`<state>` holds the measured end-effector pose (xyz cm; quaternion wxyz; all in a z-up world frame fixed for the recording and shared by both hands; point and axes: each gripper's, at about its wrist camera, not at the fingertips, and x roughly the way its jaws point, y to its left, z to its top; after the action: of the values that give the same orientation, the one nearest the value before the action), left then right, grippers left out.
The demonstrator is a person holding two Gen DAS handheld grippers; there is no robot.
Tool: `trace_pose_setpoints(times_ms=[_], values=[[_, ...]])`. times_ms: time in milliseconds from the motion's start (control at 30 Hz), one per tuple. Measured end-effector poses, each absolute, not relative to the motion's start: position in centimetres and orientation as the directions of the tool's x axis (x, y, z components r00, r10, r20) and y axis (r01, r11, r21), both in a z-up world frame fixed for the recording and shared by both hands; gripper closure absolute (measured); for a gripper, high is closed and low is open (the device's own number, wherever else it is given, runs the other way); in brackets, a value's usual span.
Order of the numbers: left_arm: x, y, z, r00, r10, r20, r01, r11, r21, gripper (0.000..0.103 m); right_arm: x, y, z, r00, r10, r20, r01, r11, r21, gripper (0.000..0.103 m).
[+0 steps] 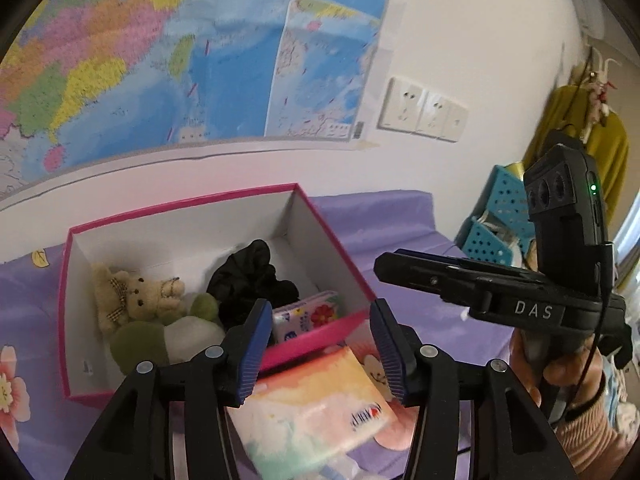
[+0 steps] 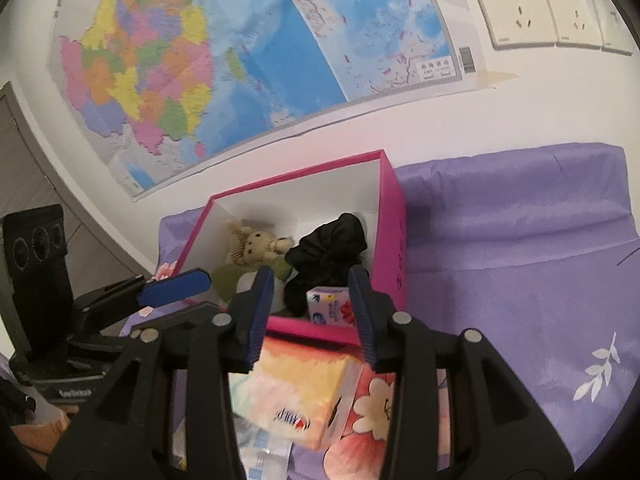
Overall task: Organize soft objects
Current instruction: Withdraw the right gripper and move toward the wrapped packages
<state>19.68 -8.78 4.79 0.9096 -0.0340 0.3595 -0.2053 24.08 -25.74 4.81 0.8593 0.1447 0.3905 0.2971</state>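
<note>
A pink box with white inside stands on the purple cloth. It holds a beige teddy bear, a green and white plush, a black cloth and a small flowered tissue pack. A larger soft tissue pack lies just in front of the box. My left gripper hovers over it, open, pads off it. My right gripper stands beside it over the same pack, also open.
The purple flowered cloth stretches right of the box. A map and wall sockets are behind. Blue perforated baskets and a yellow garment stand far right. A hand holds the right gripper.
</note>
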Motion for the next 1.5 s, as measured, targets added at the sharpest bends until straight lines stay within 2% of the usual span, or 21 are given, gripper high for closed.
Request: trace_pose_setpoints(times_ms=[300, 500, 700, 1033, 1233, 1500], values=[[13.7, -6.7, 6.4, 0.696, -0.471, -0.542, 0.427, 0.879, -0.214, 0.047, 18.4, -26.3, 7.2, 0.496, 0.698, -0.517, -0.497, 0.716, 0.490, 0.061], [10.3, -5.5, 6.1, 0.704, -0.486, -0.518, 0.443, 0.870, -0.216, 0.046, 15.1, -26.4, 7.8, 0.453, 0.743, -0.492, -0.545, 0.668, 0.507, 0.060], [8.2, -3.5, 3.6, 0.685, -0.476, -0.551, 0.405, 0.878, -0.256, 0.045, 12.9, -26.1, 5.8, 0.388, 0.754, -0.530, -0.539, 0.653, 0.533, 0.056], [6.9, 0.2, -4.0, 0.585, -0.413, -0.699, 0.238, 0.910, -0.339, 0.045, 12.8, -24.2, -2.2, 0.206, 0.735, -0.646, -0.433, 0.661, 0.613, 0.056], [6.2, 1.3, -6.2, 0.529, -0.455, -0.716, 0.205, 0.888, -0.412, 0.042, 13.5, -23.0, -5.6, 0.132, 0.719, -0.683, -0.374, 0.674, 0.637, 0.048], [6.3, 1.4, -7.7, 0.466, -0.526, -0.711, 0.211, 0.847, -0.488, 0.040, 14.2, -22.3, -7.1, 0.104, 0.747, -0.656, -0.335, 0.648, 0.684, 0.044]])
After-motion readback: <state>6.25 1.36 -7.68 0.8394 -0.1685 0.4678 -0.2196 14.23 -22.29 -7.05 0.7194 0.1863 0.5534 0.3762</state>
